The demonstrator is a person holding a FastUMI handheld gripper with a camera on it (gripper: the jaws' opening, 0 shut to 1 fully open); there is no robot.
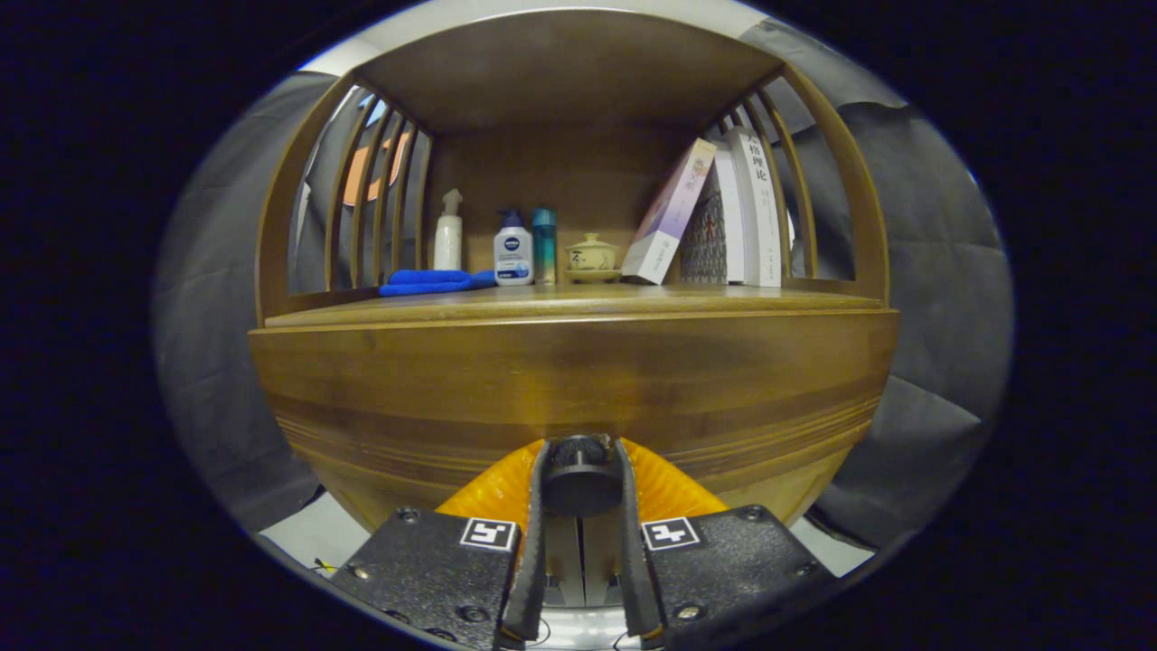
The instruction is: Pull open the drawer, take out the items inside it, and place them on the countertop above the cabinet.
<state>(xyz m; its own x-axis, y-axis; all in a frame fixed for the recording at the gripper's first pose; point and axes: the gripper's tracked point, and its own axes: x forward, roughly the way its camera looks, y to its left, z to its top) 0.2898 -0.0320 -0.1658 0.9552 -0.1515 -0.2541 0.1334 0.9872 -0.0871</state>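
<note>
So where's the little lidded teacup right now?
In the gripper view the lidded cup sits on the countertop, between the teal bottle and the leaning book, well beyond the gripper, which grips the drawer knob.

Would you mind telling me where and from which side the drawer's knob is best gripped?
Grip the round dark knob across its sides, coming straight in at the drawer front. It stands proud of the wood, so a finger fits each side. The gripper sits that way now, fingers closed against both sides, ready to pull straight back.
</note>
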